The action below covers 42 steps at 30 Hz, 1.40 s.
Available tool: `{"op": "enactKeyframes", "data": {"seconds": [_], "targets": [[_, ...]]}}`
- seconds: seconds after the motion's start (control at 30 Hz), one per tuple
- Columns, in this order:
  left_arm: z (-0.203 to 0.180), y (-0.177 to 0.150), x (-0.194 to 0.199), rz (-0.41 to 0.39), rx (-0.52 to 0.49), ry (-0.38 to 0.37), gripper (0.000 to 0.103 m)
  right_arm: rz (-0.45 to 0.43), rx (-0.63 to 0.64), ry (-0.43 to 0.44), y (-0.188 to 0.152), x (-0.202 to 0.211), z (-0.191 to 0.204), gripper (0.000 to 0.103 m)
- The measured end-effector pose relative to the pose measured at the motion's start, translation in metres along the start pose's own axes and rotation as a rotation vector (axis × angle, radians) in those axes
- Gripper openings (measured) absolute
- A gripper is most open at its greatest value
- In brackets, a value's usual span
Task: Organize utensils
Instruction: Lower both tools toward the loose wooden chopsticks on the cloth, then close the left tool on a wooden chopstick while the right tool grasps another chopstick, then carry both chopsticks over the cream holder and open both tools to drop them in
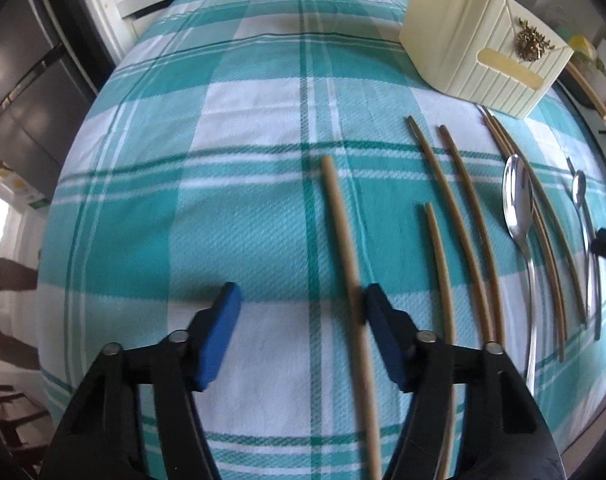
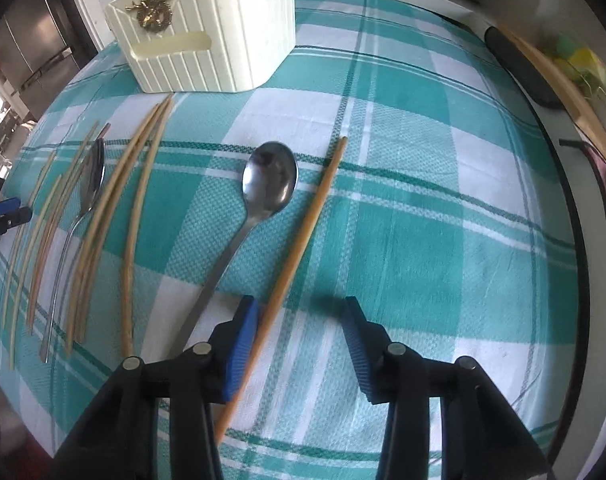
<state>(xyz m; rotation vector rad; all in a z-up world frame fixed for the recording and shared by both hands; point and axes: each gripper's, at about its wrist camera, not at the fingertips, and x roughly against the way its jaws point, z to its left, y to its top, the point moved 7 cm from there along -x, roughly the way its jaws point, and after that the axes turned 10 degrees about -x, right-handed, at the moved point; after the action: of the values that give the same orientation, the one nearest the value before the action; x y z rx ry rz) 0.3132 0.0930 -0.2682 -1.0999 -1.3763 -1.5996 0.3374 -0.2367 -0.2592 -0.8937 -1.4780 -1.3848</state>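
The left tool (image 1: 301,304) stands open over the checked cloth of the bench (image 1: 243,128), with the leftmost chopstick (image 1: 345,256) between its pads: the stick lies against the right pad while the left pad is well apart from it. The right tool (image 2: 301,316) is likewise unclenched, and the rightmost chopstick (image 2: 303,240) runs just beside its left pad, the right pad standing clear. Neither stick is gripped yet.

The risk is the same in both hands, I judge: each stick sits hard to one side of the gap, so a closing pad may push it sideways or roll it on the cloth instead of pinching it squarely. On the right, the large spoon (image 2: 263,196) has its handle close by the left pad and could be nudged or caught along with the stick.

Both chopsticks lie flat, long axis running near to far, far ends toward the cream holder (image 1: 479,44) at the far side of the bench; the right-hand one slants to the right as it goes away
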Motion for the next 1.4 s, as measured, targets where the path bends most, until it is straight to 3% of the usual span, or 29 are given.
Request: {"op": "enactKeyframes", "data": {"seconds": [0.1, 0.17, 0.27, 0.43, 0.5, 0.7, 0.87, 1.0, 1.13, 1.4], "targets": [[-0.007, 0.014, -0.004, 0.010, -0.023, -0.013, 0.041, -0.012, -0.024, -0.011, 0.024, -0.009, -0.006, 0.041], [-0.010, 0.023, -0.007, 0.011, -0.026, -0.021, 0.016, -0.024, -0.033, -0.019, 0.041, -0.015, -0.009, 0.036], [-0.011, 0.036, -0.010, 0.002, -0.019, -0.018, 0.006, -0.037, -0.054, -0.009, 0.066, -0.023, -0.013, 0.011], [-0.007, 0.052, 0.013, -0.123, 0.041, -0.083, 0.005, -0.091, -0.146, 0.063, 0.081, -0.008, -0.021, 0.006], [-0.003, 0.055, 0.046, -0.220, 0.056, -0.119, 0.005, -0.172, -0.148, 0.106, 0.081, 0.025, -0.019, 0.007], [-0.004, 0.045, 0.126, -0.398, 0.018, -0.140, 0.005, -0.364, -0.082, 0.144, 0.059, 0.118, -0.012, 0.006], [-0.005, 0.041, 0.175, -0.497, 0.013, -0.182, 0.005, -0.475, -0.051, 0.175, 0.052, 0.174, -0.005, 0.007], [-0.007, 0.059, 0.203, -0.552, 0.012, -0.213, 0.005, -0.535, -0.034, 0.179, 0.060, 0.200, 0.002, 0.007], [-0.007, 0.095, 0.235, -0.651, 0.017, -0.181, 0.005, -0.612, -0.020, 0.176, 0.085, 0.229, 0.014, 0.007], [-0.017, 0.202, 0.278, -0.837, 0.086, -0.112, 0.005, -0.694, -0.030, 0.208, 0.178, 0.269, 0.039, 0.006]]}}
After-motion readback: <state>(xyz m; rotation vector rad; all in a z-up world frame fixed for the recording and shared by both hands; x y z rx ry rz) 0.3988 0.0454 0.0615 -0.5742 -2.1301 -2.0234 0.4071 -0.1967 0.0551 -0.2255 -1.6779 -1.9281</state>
